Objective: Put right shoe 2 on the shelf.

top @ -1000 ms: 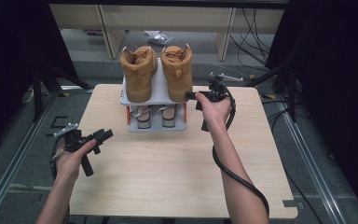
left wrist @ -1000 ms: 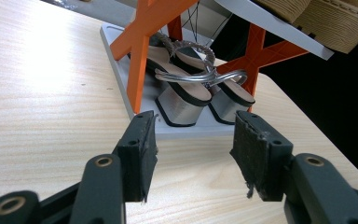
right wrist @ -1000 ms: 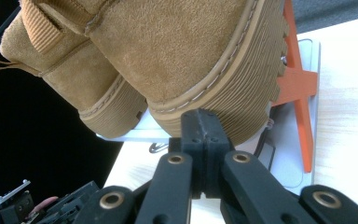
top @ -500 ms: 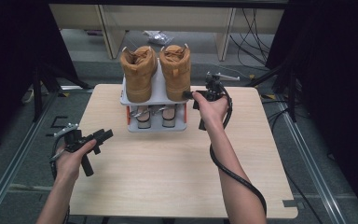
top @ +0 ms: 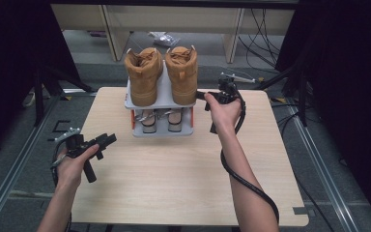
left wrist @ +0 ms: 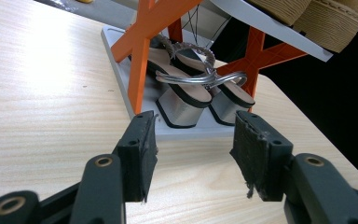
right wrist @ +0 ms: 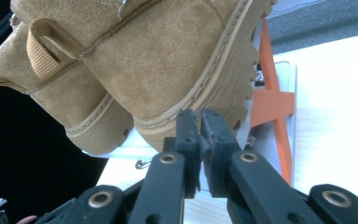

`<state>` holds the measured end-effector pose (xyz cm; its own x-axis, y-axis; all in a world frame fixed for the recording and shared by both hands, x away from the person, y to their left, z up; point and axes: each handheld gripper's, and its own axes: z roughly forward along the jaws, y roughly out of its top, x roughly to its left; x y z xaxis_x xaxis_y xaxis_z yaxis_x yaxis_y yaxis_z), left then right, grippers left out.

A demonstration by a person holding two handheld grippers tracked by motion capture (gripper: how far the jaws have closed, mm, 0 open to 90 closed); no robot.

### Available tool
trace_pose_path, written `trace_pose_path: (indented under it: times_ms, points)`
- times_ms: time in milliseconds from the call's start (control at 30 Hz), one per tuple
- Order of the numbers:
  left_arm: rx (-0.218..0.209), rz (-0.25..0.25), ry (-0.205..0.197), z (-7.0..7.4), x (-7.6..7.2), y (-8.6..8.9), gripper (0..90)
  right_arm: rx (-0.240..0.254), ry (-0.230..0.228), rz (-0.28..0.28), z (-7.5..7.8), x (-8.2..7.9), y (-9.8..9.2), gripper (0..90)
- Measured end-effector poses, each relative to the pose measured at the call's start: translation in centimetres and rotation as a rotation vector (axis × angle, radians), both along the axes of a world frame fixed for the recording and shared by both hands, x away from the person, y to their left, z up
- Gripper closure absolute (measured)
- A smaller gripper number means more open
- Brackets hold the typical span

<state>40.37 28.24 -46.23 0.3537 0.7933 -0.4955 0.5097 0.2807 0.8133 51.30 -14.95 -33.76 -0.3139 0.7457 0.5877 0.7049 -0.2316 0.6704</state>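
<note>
Two tan suede boots (top: 144,77) (top: 182,72) stand heels toward me on the top shelf of a grey and orange shoe rack (top: 162,94). A pair of silver-heeled sandals (left wrist: 182,93) sits on its lower level. My right gripper (top: 200,95) is at the right boot's heel; in the right gripper view its jaws (right wrist: 199,116) lie against the boot's sole (right wrist: 200,88). They have just been opening, stand only a slit apart, and hold nothing. My left gripper (top: 107,140) hovers low over the table's left side, open and empty (left wrist: 193,140), pointing at the sandals.
The light wooden table (top: 174,179) has bare surface in front of the rack and on both sides. Metal rails run along the floor left and right. Shelving and loose cables lie behind the table.
</note>
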Motion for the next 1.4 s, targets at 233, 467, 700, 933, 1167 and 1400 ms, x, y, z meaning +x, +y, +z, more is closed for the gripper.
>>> trace_pose_path:
  times_ms: [233, 467, 700, 933, 1167, 1400]
  points:
    - [0.000, -0.001, 0.000, 0.0, 0.0, 0.0, 48.4, 0.001, 0.015, -0.015, -0.5, -0.2, -0.3, 82.2]
    - [0.006, 0.000, 0.000, -0.1, -0.1, 0.0, 48.4, -0.052, 0.016, -0.021, -0.8, -1.1, -1.0, 69.3]
    - [0.007, -0.002, 0.002, -0.2, -0.1, -0.1, 48.4, -0.131, -0.039, -0.001, -2.0, -2.4, -2.9, 61.8]
    - [0.011, -0.001, 0.005, -0.2, -0.1, -0.2, 48.3, -0.161, -0.020, -0.014, -2.8, -4.2, -4.8, 58.1]
    - [0.014, 0.001, 0.007, -0.3, -0.1, -0.2, 48.3, -0.214, -0.061, 0.013, -4.1, -5.8, -6.6, 54.0]
    - [0.018, 0.001, 0.009, -0.5, -0.2, -0.2, 48.3, -0.200, -0.038, -0.019, -6.6, -7.6, -8.5, 52.3]
